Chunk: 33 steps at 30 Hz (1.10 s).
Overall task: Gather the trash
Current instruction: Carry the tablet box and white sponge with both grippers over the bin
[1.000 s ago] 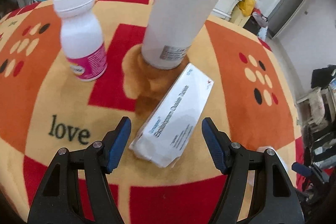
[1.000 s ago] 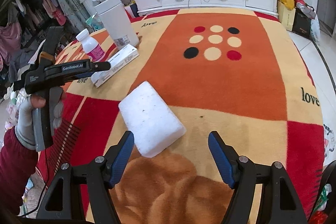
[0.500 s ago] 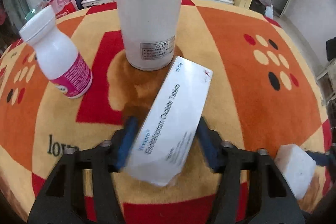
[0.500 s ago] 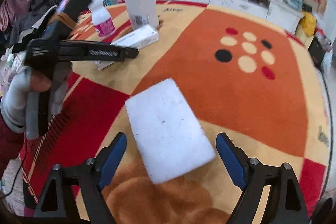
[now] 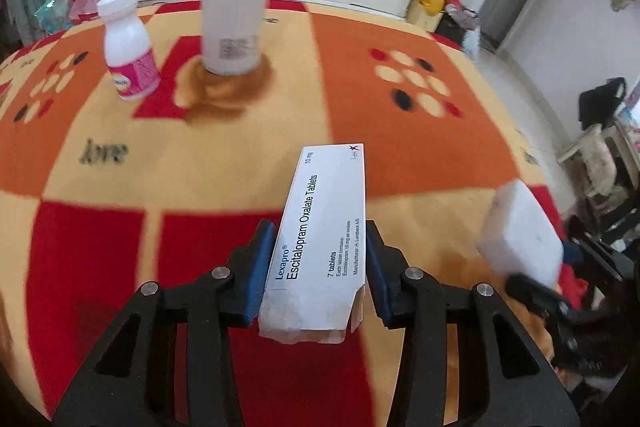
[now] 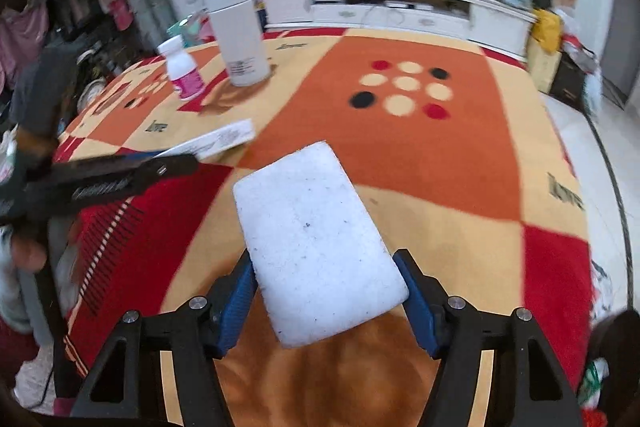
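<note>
Between the blue pads of the left gripper sits a white tablet box, pinched by its sides after the jaws have just been closing; it looks lifted clear of the counter. The right gripper has likewise just been closing and is clamped on a white sponge, also raised. So two pieces seem picked up, though no bin shows in either view. Left standing near each other on the far side are a small white bottle with a pink label and a tall white canister. An orange, red and cream blanket printed "love" covers the counter; beyond is a cluttered white cabinet.
</note>
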Tool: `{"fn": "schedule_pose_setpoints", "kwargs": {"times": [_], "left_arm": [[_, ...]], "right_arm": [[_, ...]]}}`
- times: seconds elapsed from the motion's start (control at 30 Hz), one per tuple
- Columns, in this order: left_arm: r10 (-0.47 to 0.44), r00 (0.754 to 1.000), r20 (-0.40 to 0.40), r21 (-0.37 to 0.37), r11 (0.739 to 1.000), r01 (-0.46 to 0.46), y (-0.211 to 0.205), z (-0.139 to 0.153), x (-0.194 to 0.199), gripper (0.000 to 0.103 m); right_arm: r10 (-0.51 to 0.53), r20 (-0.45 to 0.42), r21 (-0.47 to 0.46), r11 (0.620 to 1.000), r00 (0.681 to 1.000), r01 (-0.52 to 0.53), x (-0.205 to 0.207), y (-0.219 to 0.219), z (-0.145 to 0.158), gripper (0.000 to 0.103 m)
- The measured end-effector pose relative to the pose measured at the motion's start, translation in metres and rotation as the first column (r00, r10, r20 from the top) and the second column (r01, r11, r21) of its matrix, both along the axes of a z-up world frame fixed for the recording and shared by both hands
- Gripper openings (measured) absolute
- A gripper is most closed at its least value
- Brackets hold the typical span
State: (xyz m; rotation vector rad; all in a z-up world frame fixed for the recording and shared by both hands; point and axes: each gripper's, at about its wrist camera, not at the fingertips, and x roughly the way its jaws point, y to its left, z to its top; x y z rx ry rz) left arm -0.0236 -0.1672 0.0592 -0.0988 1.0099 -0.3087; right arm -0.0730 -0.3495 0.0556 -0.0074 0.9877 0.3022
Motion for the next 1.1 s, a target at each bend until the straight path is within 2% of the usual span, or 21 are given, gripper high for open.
{"fn": "schedule_pose_setpoints", "kwargs": {"times": [0.4,0.83,1.1], "left_arm": [[-0.102,0.995,0.004,-0.055,0.993,0.102,-0.069,0.007,-0.063,0.040],[-0.211,0.977,0.015,-0.067,0.975,0.212,-0.150,0.011,-0.087,0.039],[-0.290,0.957,0.017,-0.077,0.954,0.290,-0.211,0.012,-0.090,0.039]], "right_arm": [[-0.128,0.019,-0.011,0.992,0.992,0.128,-0.046,-0.058,0.010,0.066],[-0.253,0.014,-0.033,0.967,0.967,0.253,-0.075,-0.130,0.007,0.066],[-0.349,0.011,-0.048,0.936,0.937,0.350,-0.092,-0.188,0.005,0.066]]}}
